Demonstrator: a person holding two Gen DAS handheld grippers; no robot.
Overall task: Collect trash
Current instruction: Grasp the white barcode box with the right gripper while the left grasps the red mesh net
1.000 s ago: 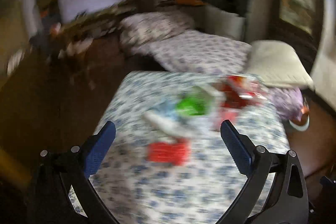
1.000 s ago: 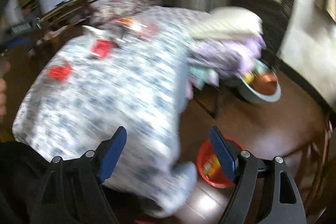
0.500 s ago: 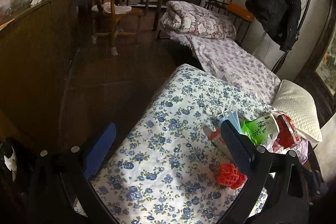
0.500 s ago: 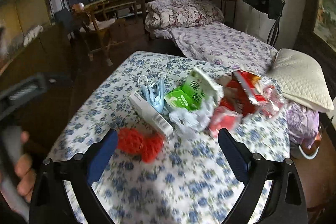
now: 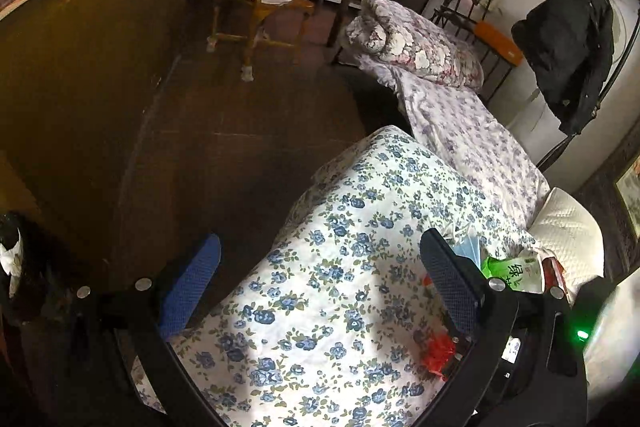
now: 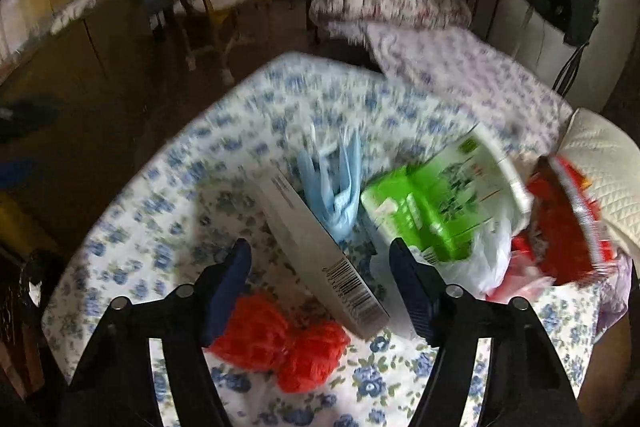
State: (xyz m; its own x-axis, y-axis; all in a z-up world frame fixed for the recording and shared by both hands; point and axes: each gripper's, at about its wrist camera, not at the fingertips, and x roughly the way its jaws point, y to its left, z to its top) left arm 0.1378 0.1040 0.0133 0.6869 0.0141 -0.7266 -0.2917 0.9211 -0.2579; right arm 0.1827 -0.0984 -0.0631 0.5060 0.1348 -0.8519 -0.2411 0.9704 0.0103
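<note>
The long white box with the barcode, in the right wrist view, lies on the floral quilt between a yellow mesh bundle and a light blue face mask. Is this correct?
Not quite: the mesh bundle is red, not yellow, as the right wrist view shows. The rest holds: the long white box with the barcode lies on the floral quilt, between that bundle and the light blue face mask.

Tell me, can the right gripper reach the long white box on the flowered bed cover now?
Probably yes. The right gripper, its jaws just narrowed but touching nothing, hangs directly over the white box. Nothing covers the near end; only the red net lies beside it.
</note>
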